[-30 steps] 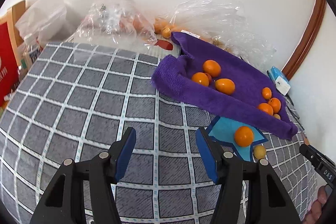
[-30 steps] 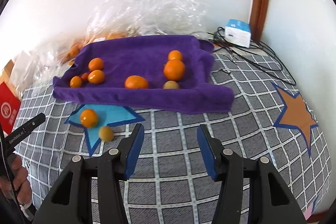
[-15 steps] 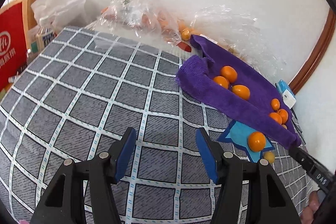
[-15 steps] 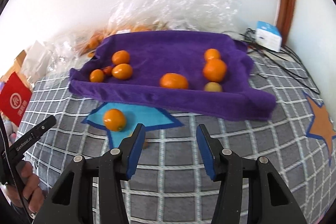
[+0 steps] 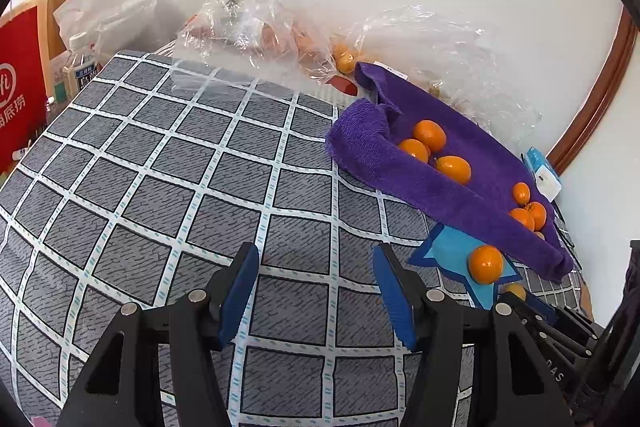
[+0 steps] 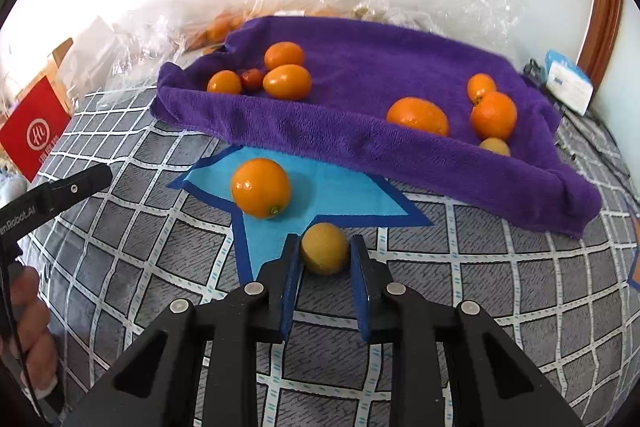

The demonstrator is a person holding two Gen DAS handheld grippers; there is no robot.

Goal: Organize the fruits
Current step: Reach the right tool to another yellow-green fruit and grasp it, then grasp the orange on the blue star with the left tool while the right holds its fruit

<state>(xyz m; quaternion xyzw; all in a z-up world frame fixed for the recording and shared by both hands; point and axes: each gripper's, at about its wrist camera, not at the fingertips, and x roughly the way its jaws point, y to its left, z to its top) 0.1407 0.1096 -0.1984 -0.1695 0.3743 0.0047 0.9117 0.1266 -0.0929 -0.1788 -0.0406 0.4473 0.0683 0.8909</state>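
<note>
A purple towel (image 6: 400, 67) lies on the checked cloth and holds several orange fruits in two clusters; it also shows in the left wrist view (image 5: 448, 183). An orange (image 6: 261, 188) sits loose on a blue star patch (image 6: 340, 187), in front of the towel. My right gripper (image 6: 325, 247) has its blue pads on both sides of a small yellow fruit (image 6: 324, 247) on the cloth, closed in around it. My left gripper (image 5: 316, 267) is open and empty above bare cloth, left of the same orange (image 5: 485, 264).
Clear plastic bags (image 5: 260, 31) with more fruit lie along the back wall. A red box (image 5: 18, 87) and a bottle (image 5: 82, 67) stand at the far left. A white-blue box (image 6: 568, 81) and cables lie at the right by the wooden frame.
My right gripper moved forward and down to the small yellow fruit and narrowed around it. My left gripper swung left and stayed open.
</note>
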